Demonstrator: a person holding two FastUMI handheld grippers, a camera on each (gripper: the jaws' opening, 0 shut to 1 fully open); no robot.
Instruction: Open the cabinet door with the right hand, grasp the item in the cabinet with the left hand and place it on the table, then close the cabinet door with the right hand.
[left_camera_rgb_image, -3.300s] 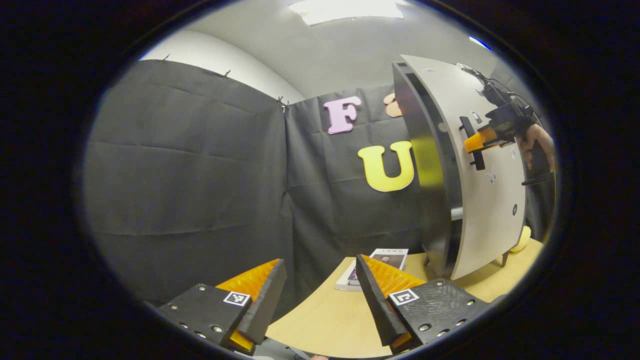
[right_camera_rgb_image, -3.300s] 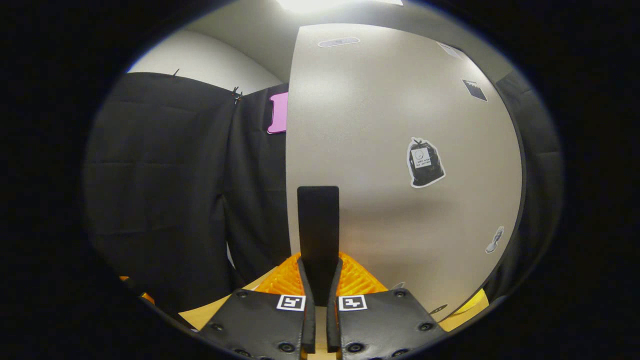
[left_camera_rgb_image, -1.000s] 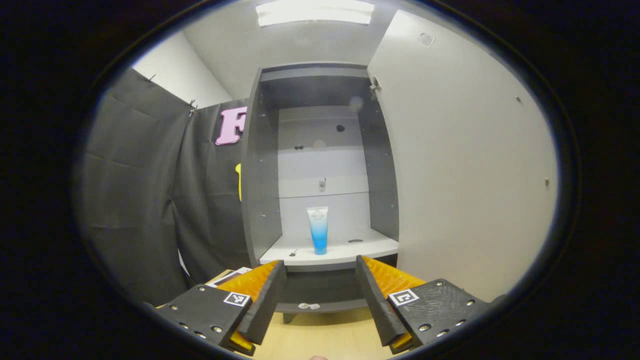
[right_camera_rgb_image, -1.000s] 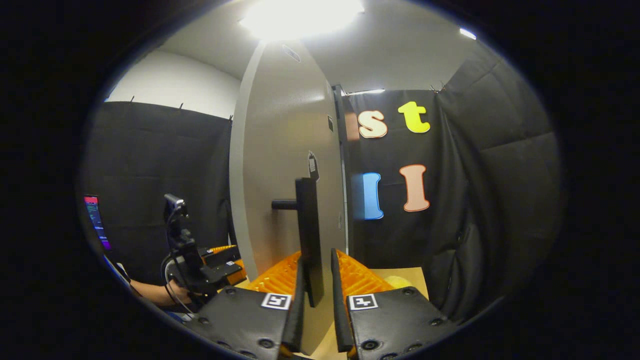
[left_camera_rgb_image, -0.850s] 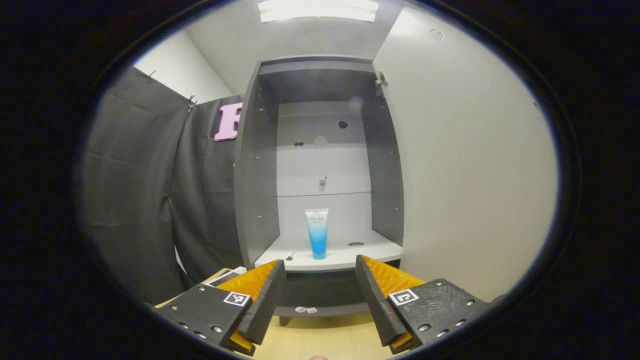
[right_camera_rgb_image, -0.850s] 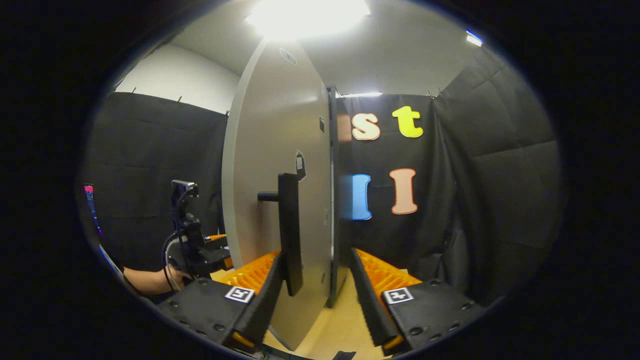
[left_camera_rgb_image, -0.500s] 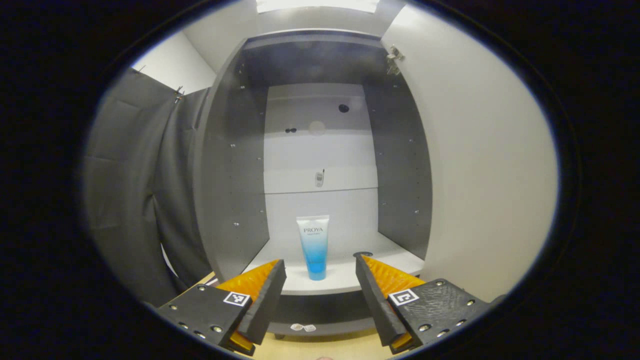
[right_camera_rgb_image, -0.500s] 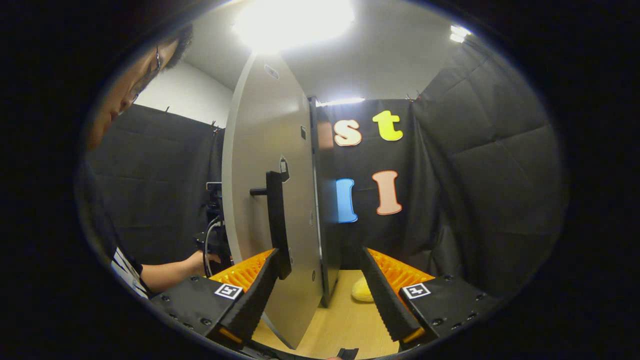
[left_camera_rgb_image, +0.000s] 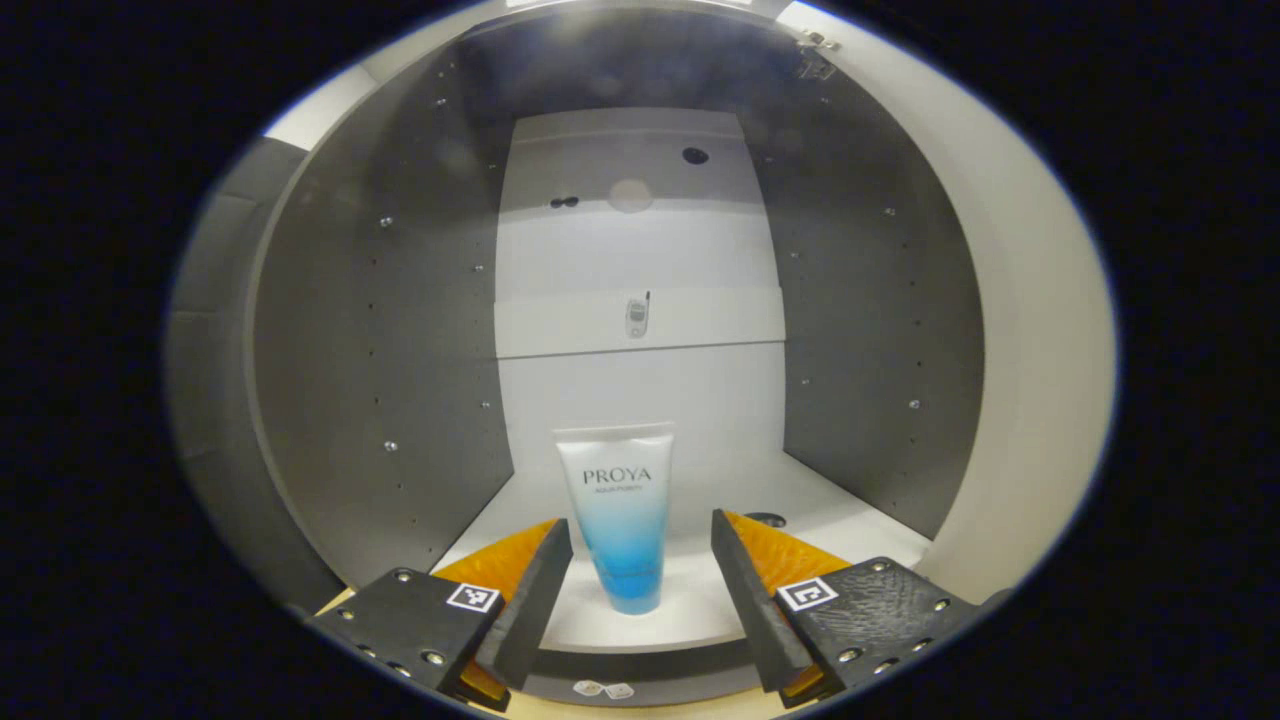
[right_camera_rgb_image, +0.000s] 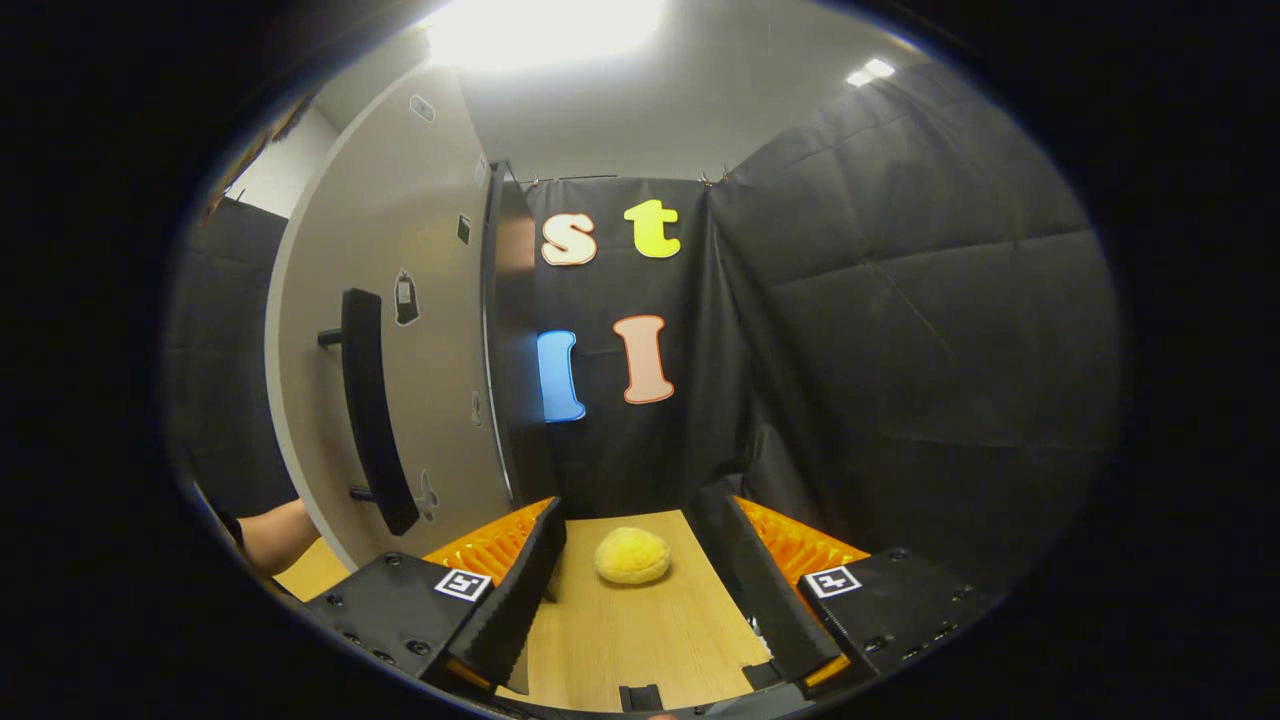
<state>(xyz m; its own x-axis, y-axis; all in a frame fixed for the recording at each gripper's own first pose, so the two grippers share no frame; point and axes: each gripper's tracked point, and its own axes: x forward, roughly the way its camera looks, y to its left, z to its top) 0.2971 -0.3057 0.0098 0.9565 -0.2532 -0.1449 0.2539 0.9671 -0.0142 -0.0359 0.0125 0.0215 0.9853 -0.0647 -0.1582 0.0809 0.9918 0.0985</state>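
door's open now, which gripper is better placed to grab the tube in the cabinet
Left. The left gripper is open and lined up on the upright tube. The right gripper faces the table, beside the door.

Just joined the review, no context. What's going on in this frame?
A person is working a cabinet with two hand-held grippers. The cabinet door stands open, and the right hand-held gripper is open, off the door handle, over the table near a yellow item. The left hand-held gripper is open and reaching into the cabinet, its fingers on either side of the upright blue-and-white tube without gripping it. The tube is not yet grasped.
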